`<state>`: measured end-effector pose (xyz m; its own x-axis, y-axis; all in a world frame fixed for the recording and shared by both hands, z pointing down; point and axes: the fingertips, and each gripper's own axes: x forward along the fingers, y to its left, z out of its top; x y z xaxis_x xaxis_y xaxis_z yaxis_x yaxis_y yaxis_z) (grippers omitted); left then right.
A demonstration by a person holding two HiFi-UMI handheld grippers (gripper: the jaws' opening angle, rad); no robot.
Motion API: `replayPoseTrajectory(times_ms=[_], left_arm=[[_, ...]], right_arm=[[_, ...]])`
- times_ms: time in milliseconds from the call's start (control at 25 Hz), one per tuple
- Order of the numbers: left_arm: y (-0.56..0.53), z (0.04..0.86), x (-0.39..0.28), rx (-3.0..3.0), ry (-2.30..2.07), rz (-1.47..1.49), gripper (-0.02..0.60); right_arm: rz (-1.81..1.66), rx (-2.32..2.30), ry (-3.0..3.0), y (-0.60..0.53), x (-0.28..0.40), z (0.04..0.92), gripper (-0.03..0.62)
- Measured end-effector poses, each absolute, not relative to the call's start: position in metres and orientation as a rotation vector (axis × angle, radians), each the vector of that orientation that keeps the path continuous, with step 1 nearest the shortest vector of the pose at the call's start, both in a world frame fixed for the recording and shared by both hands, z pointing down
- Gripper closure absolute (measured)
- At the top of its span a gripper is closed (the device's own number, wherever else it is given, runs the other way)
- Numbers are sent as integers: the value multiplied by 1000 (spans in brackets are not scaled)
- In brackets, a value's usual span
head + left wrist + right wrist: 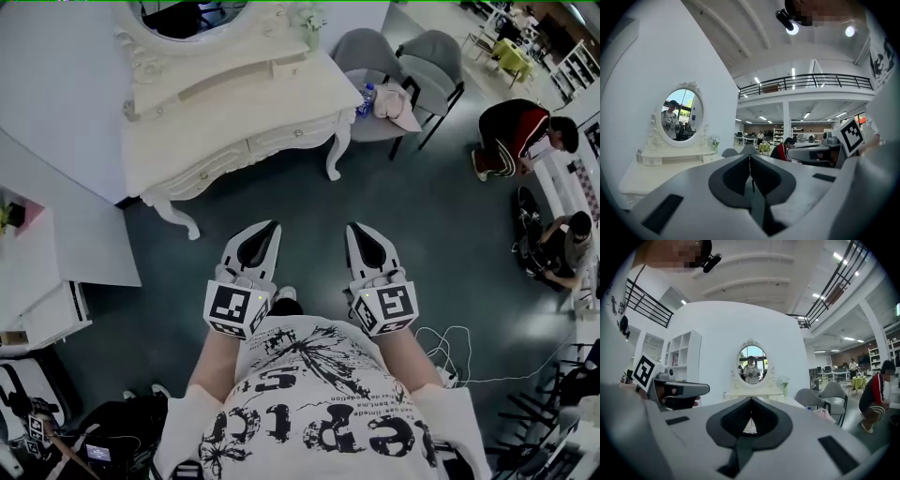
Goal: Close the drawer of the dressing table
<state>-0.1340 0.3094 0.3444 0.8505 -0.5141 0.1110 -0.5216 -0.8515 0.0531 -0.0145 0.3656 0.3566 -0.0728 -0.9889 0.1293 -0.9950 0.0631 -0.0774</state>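
White dressing table [234, 112] at upper left of the head view, standing against a pale wall. Its long axis ran from lower left to upper right, and its front faced down and to the right, towards the person. The drawer fronts [281, 141] lay along that front edge, one after another on the same line. From this height they looked flush with the apron, but whether any stood slightly out could not be told. An oval mirror [752, 363] rose from the back of the top, with a small vase of flowers [784, 389] to its right in the right gripper view.

Left gripper [272, 225]: jaws pressed together tip to tip, with nothing between them. Right gripper [353, 227]: jaws likewise pressed together and empty. Both were held side by side over the dark grey-green floor [281, 202]. They pointed roughly level towards the table and were well apart from it, touching nothing.

Two grey chairs [436, 56] stood to the right of the table. A bottle [366, 98] and a pink cloth [401, 105] lay on the seat of the nearer one. A person in a red and black jacket [516, 131] crouched at far right.
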Motion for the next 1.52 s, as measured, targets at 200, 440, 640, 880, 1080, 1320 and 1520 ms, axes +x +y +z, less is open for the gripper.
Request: replayPoseTrajectory(times_ms=[200,440,640,880,1080,1320,1520], left_arm=[[230,338,-132,2965,-800,128,561],[168,334,-136,2949,-822,133,561],[130,351,-134,2902,-886,171,561],[80,363,-99,2858,-983,193,561],[30,355,-42,2831,-1096,183,561],[-31,348,24,2757,-1240,136,561],[-69,351,59,2693,-1310,133,561]], right_arm=[[226,2130,-2233,290,-11,355,577],[220,2134,-2223,224,-4,346,577],[240,2087,-2242,179,5,360,577],[260,2001,-2307,122,41,375,577],[258,1906,-2382,58,99,374,577],[232,1792,-2429,-13,172,371,577],[268,1725,-2439,-64,217,374,577]])
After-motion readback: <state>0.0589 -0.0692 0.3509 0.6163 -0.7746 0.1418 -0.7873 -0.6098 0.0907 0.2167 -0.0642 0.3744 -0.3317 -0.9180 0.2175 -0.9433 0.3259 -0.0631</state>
